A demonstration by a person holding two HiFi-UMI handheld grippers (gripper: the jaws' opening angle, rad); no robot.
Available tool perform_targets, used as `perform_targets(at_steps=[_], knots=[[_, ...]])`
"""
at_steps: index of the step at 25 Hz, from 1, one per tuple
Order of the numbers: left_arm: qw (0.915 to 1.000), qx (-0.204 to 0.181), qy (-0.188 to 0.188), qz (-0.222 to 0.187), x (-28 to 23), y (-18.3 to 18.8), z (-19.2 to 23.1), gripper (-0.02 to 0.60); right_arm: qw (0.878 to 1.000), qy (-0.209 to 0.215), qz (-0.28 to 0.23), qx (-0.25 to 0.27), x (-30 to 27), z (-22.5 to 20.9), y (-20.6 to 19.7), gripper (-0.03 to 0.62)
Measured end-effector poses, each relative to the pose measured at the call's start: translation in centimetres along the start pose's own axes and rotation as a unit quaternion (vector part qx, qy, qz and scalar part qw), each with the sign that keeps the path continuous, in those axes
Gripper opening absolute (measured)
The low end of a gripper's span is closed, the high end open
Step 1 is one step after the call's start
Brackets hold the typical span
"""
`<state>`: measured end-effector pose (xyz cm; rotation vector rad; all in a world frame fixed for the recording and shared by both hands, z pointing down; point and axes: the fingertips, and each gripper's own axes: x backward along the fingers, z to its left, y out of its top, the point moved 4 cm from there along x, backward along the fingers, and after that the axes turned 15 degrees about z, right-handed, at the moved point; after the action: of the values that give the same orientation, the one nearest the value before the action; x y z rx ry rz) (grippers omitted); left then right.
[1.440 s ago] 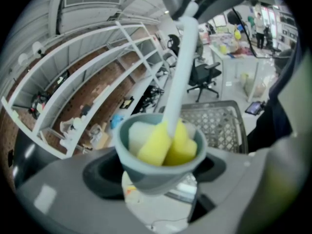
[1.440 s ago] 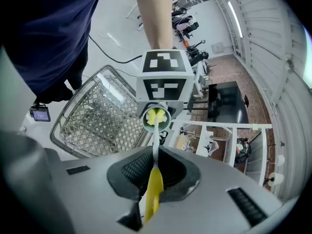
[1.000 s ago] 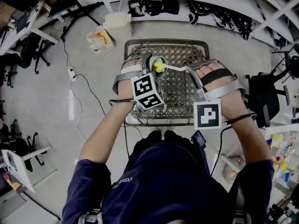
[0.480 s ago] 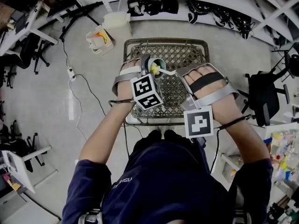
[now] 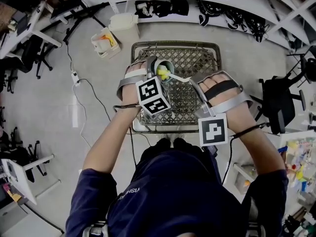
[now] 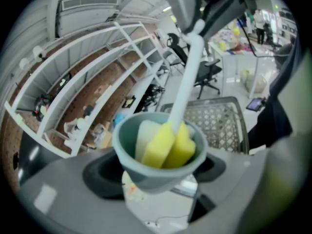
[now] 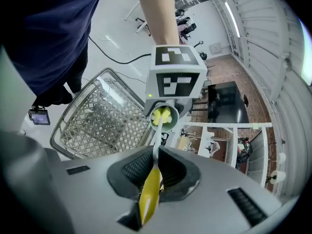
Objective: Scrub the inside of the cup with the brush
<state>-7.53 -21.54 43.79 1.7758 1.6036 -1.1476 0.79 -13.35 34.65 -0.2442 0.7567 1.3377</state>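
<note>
Sponge head of the brush point(image 6: 168, 145) is filling most of the cup point(image 6: 146, 174) mouth, leaving only a thin gap at the wall. Its handle is bridging the space between left claw point(image 5: 160, 69) and right claw point(image 7: 155, 177), barring passage there. Below, the mesh basket point(image 5: 173, 44) is offering open room across its far and right parts. A cable point(image 5: 97, 97) is trailing across the floor point(image 5: 59, 107) at left; a chair point(image 5: 277, 101) is standing well right.

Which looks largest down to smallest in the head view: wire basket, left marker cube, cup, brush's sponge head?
1. wire basket
2. left marker cube, though nearness to the camera enlarges it
3. cup
4. brush's sponge head, inside the cup
</note>
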Motion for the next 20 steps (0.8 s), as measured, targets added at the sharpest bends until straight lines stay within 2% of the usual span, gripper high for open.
perform_targets(at_steps=[5,9,15,20], knots=[[1.0000,-0.008,-0.002,0.001,-0.2,0.2,-0.7,0.387,0.999,-0.019,-0.002,0.028,1.3,-0.2,1.6,0.031],[0.9998,-0.022,-0.001,0.001,-0.2,0.4,-1.6,0.387,0.999,-0.025,0.007,0.046,0.8,-0.6,1.1,0.031],[0.9996,-0.021,0.013,-0.009,0.7,0.5,-0.9,0.387,1.000,0.002,0.004,-0.005,-0.8,-0.7,-0.9,0.031],[0.9999,-0.008,0.010,-0.008,0.4,-0.2,0.2,0.387,1.000,0.008,-0.012,-0.015,0.0,0.2,0.2,0.031]])
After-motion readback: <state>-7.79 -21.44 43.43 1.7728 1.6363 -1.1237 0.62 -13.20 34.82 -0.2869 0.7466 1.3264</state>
